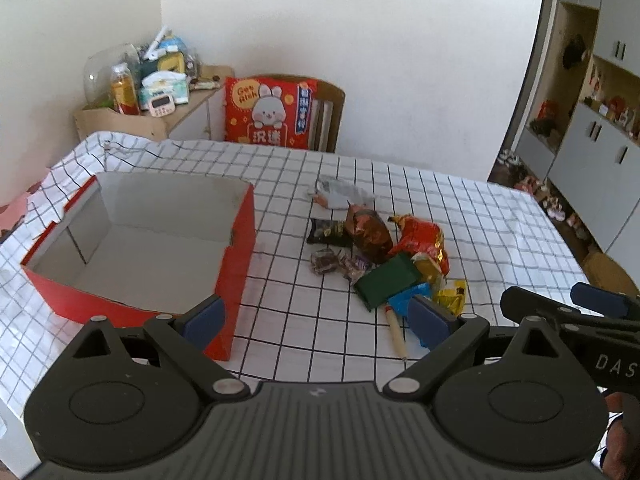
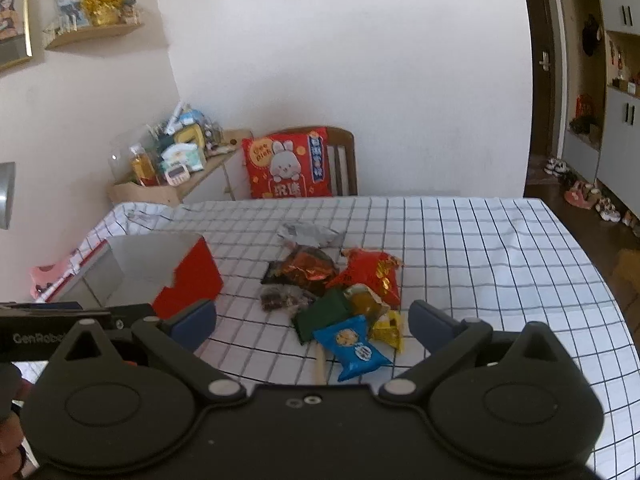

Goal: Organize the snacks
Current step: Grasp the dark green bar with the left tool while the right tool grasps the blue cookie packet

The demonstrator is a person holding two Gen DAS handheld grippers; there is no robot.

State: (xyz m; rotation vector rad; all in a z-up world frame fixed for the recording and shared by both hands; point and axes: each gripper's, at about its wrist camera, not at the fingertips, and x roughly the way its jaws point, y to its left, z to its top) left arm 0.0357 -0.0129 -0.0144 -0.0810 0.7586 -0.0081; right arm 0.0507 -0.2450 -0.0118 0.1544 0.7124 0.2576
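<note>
Snack pile [image 1: 380, 256] is seen on the checked tablecloth [image 1: 480, 220], just right of the empty red box [image 1: 236, 276]. Left gripper [image 1: 316, 320] and right gripper [image 2: 312, 324] are held above the cloth near the pile, jaws spread wide, nothing gripped; blue packet [image 2: 354, 346] is seen at the pile's near edge

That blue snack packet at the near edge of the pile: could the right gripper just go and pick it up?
Probably yes. The blue snack packet lies on top at the pile's near edge, straight ahead of the right gripper, whose fingers are spread wide and empty. Nothing stands between them; only a wooden stick lies partly under the packet.
</note>
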